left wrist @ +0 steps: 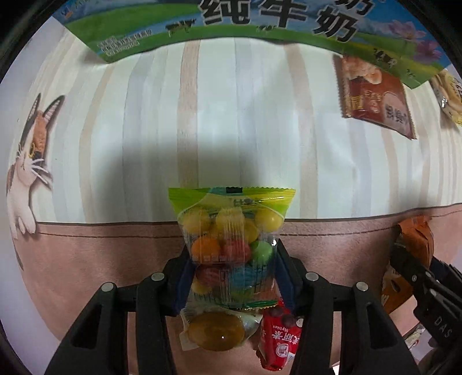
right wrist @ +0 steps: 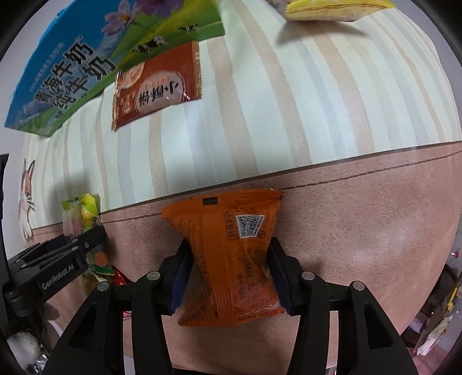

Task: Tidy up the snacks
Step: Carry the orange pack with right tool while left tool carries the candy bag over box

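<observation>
My left gripper (left wrist: 232,274) is shut on a clear bag of coloured candy balls (left wrist: 231,228) with a green top, held above the pink edge of the table mat. My right gripper (right wrist: 229,274) is shut on an orange snack packet (right wrist: 231,259) with a QR code, also held over the pink border. In the left wrist view the right gripper and its orange packet (left wrist: 415,245) show at the right edge. In the right wrist view the left gripper with the candy bag (right wrist: 82,213) shows at the left.
A blue-green milk carton box (left wrist: 231,26) lies at the far side of the striped mat (left wrist: 231,115). A red-brown snack packet (left wrist: 375,98) lies beside it, a yellow packet (right wrist: 332,8) further right. A jelly cup (left wrist: 215,331) and red packet (left wrist: 277,343) lie under the left gripper.
</observation>
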`<state>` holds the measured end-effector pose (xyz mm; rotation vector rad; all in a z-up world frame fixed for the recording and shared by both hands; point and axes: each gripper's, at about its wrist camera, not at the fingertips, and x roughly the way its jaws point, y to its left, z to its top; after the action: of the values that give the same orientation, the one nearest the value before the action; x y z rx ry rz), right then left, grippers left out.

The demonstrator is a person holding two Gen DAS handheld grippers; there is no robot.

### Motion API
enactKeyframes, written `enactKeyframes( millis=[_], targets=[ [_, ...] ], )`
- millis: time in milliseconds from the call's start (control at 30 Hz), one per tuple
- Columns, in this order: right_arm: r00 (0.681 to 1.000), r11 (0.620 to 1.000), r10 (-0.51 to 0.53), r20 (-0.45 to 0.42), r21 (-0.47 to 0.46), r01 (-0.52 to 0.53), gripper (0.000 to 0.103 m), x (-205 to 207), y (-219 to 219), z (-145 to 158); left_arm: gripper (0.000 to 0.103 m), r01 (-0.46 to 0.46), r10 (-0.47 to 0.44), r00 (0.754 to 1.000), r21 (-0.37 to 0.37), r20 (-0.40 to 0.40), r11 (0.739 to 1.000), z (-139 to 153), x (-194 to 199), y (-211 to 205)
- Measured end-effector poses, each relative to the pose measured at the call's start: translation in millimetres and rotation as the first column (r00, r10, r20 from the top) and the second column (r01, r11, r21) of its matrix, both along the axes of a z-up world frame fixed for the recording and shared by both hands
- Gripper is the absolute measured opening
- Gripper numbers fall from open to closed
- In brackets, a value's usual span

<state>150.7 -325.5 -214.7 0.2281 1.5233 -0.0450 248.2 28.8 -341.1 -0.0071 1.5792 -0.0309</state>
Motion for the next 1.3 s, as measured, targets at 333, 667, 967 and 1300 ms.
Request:
enactKeyframes(
  millis=[333, 667, 967, 1300],
  targets=[
    [0.998, 0.997, 0.062, 0.004, -0.048, -0.062, 0.043, -22.7, 21.2, -15.3, 0.046, 0.017, -0.018, 0.999, 0.015, 0.049, 1.0, -7.3, -34.4, -17.6],
    [0.989, 0.993, 0.043, 0.144, 0.106, -0.059, 0.04, -27.4, 35.6, 50.6, 0.046, 0.032, -0.012, 0.977, -0.091, 0.211, 0.995, 88.7, -35.4, -4.6],
    [0.943, 0.967, 0.063, 0.328, 0.213, -0.138, 0.04, 66.3, 49.9, 159.7, 0.046, 0.019, 0.034, 0.942, -0.154, 0.334, 0.988, 185.0, 49.5, 20.6],
    [0.95, 0.97, 0.088, 0.301, 0.192, -0.15, 0.04, 191.1, 72.5, 177.2, 0.046, -0.015, 0.048, 0.971, -0.142, 0.234, 0.99, 178.3, 158.8, 36.5]
  ],
)
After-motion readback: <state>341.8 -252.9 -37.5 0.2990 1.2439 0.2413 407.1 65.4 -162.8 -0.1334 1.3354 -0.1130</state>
